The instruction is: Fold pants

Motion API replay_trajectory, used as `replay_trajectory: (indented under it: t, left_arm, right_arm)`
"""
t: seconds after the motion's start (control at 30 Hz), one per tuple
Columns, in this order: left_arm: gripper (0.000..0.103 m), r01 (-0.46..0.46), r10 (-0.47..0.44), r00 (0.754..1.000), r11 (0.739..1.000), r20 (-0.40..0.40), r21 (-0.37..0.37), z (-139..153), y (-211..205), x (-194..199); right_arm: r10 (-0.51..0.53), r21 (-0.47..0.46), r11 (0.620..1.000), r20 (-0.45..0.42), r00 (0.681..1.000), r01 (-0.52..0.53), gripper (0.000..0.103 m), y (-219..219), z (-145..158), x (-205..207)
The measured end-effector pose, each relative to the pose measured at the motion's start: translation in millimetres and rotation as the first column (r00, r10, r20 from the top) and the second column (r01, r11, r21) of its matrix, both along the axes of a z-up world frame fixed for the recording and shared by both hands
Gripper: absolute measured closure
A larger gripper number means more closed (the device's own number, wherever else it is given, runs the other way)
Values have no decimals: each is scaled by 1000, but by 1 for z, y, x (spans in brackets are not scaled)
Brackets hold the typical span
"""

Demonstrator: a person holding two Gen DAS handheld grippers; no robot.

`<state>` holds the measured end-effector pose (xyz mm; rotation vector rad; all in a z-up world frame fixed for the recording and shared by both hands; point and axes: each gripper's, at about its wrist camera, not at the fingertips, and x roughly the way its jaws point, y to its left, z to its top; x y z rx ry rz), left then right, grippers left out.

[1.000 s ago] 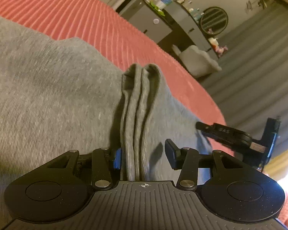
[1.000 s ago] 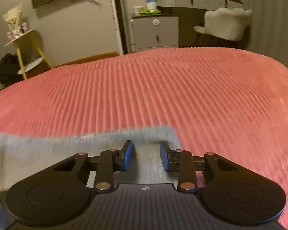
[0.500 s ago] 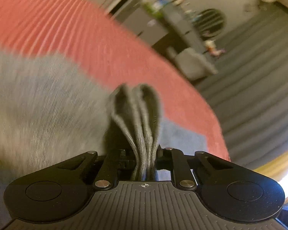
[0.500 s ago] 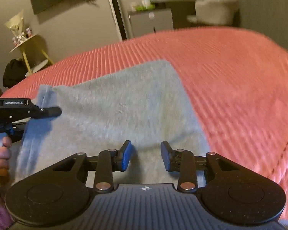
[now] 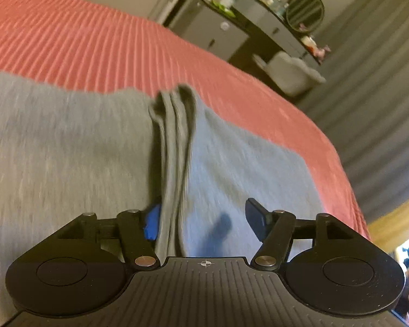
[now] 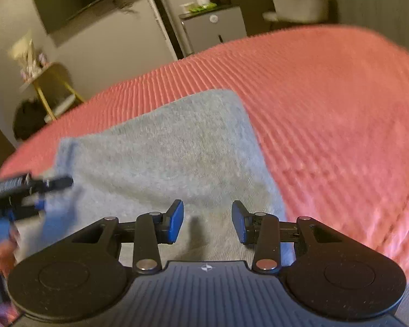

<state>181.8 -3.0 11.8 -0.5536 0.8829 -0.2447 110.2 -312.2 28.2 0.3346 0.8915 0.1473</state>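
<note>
Your left tool [image 5: 204,220] gapes wide, pants [image 5: 68,150] bunched at its nine o'clock finger; right tool [image 6: 207,222] hovers wide above them.

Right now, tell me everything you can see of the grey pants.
The grey pants look like soft heathered knit, lying mostly flat on the red ribbed bedspread. A bunched, ridged edge stands up between the open jaws of the left gripper, against its blue pad. The right gripper is open just above the cloth.
</note>
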Motion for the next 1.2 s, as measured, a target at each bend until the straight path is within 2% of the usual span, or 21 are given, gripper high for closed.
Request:
replay_trajectory:
  t: [0.1,0.2,0.3,0.33,0.43,0.53,0.63,0.7,0.8,0.83,0.87,0.93,1.0,1.1,1.17,1.2]
  left_arm:
    - [35,-11,11,999,1000,-47,10,-10,4,-14]
    - [35,-30,26,997,998,-75,-52,-11,10,-29]
    - [36,-76,58,991,986,-119,-147,-18,18,-41]
    - [36,-93,70,989,981,-130,-172,-19,20,-44]
    - [36,-104,71,986,969,-149,-225,-23,21,-47]
    - [34,-118,80,985,959,-154,-257,-28,22,-44]
    - [30,-152,111,982,943,-152,-297,-34,30,-57]
    - [30,-177,135,979,935,-155,-307,-37,33,-64]
    - [30,-197,155,975,936,-162,-293,-33,33,-71]
    - [30,-200,159,974,939,-163,-280,-30,32,-74]
    - [30,-205,166,973,944,-163,-260,-27,28,-74]
    - [31,-206,172,972,951,-160,-229,-23,23,-76]
    - [33,-215,183,969,957,-167,-196,-20,18,-75]
    - [44,-226,201,964,965,-172,-136,-17,11,-73]
    - [55,-229,213,962,970,-170,-77,-13,5,-72]
    - [71,-234,225,959,971,-171,-37,-11,2,-71]
  right_arm:
    - [6,173,985,-83,997,9,64,-8,-6,-1]
    - [-20,256,965,-122,992,51,64,-19,-8,-12]
    - [-38,345,934,-160,986,92,43,-37,-11,-23]
    - [-31,360,929,-166,986,90,38,-40,-11,-25]
    - [-21,349,934,-160,987,76,38,-42,-9,-31]
    - [1,372,926,-178,984,66,32,-46,-12,-34]
    - [10,412,908,-194,981,73,31,-48,-26,-35]
    - [-16,462,881,-195,981,106,31,-53,-37,-34]
    - [-74,557,814,-186,980,167,38,-63,-47,-31]
    - [-101,566,804,-171,980,182,50,-64,-47,-31]
    - [-128,550,812,-161,979,197,66,-65,-46,-31]
    - [-165,484,844,-175,971,231,81,-64,-49,-32]
    - [-175,470,849,-181,968,241,82,-64,-52,-34]
    - [-219,500,819,-181,959,282,79,-67,-52,-33]
    - [-235,530,789,-205,950,310,78,-69,-58,-30]
    - [-242,532,785,-210,947,318,78,-70,-60,-28]
